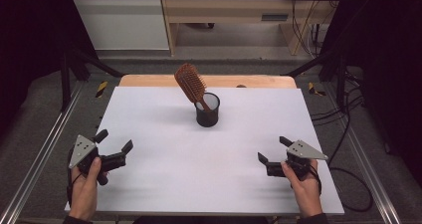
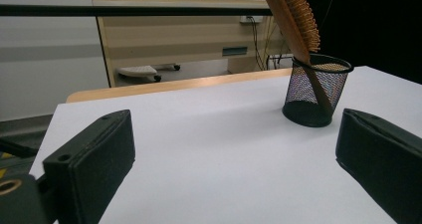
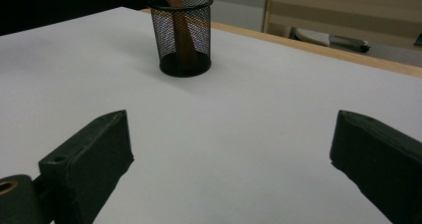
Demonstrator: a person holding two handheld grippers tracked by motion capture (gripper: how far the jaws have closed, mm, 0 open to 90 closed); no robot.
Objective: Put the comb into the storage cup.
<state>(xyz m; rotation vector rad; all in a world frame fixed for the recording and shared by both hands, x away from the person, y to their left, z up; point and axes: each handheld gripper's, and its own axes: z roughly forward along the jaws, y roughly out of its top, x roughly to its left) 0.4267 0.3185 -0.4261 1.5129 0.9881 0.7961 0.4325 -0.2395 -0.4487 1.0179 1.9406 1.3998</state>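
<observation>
two handheld grippers sit low in the frame — left gripper [image 1: 114, 141] and right gripper [image 1: 273, 151], jaws spread, grasping nothing — while a wooden hairbrush [image 1: 191, 84] leans in a black mesh cup [image 1: 207, 111], upper centre on the white table [image 1: 199, 169].

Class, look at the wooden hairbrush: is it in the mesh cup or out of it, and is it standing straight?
In, and tilted. The hairbrush has its handle down inside the black mesh cup, its bristled head leaning out over the rim.
</observation>
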